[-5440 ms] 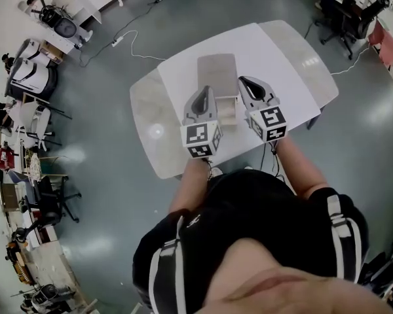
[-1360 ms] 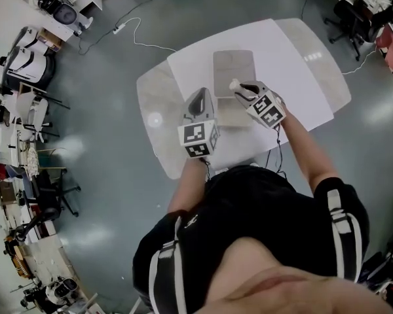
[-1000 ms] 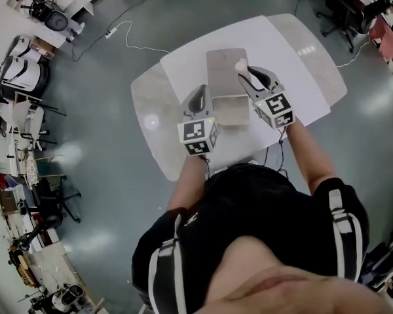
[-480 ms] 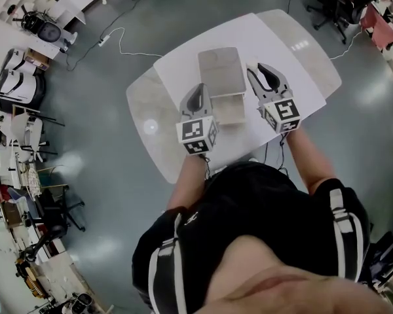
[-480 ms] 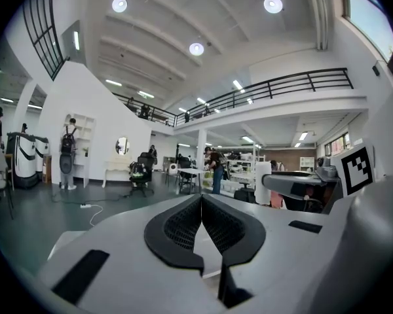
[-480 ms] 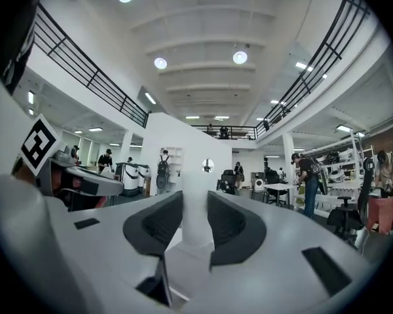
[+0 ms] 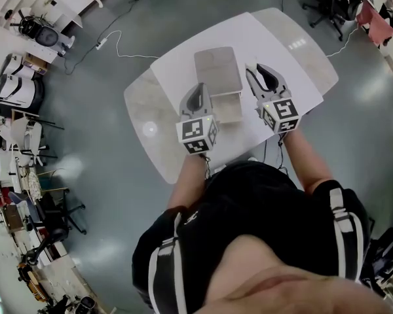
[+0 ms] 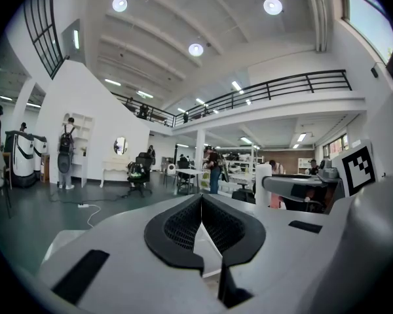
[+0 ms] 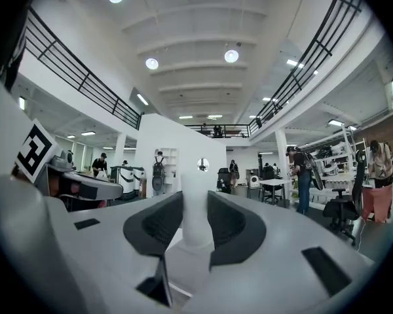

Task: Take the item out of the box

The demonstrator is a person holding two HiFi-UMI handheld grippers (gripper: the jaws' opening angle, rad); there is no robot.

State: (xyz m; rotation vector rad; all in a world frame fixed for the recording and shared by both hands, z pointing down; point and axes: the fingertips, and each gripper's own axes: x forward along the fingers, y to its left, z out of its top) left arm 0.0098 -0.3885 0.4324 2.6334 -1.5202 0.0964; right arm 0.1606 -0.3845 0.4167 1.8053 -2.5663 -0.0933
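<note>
Nearest me, my left gripper [image 7: 200,90] sat at the 9 o'clock edge of the box [image 7: 228,107]. Its jaw tips were drawn together, with nothing I could make out between them. At the box's 3 o'clock side, clear of its wall, my right gripper [image 7: 259,69] was clamped on the white item [image 9: 196,175]. Its jaws had just been closing, and the item stood upright between the pads, out of the box and over the desk [image 7: 177,67]. The box lay open on the desk, its lid [image 7: 217,69] folded back flat toward 12 o'clock. Beyond the desk ran grey floor [image 7: 105,57].
</note>
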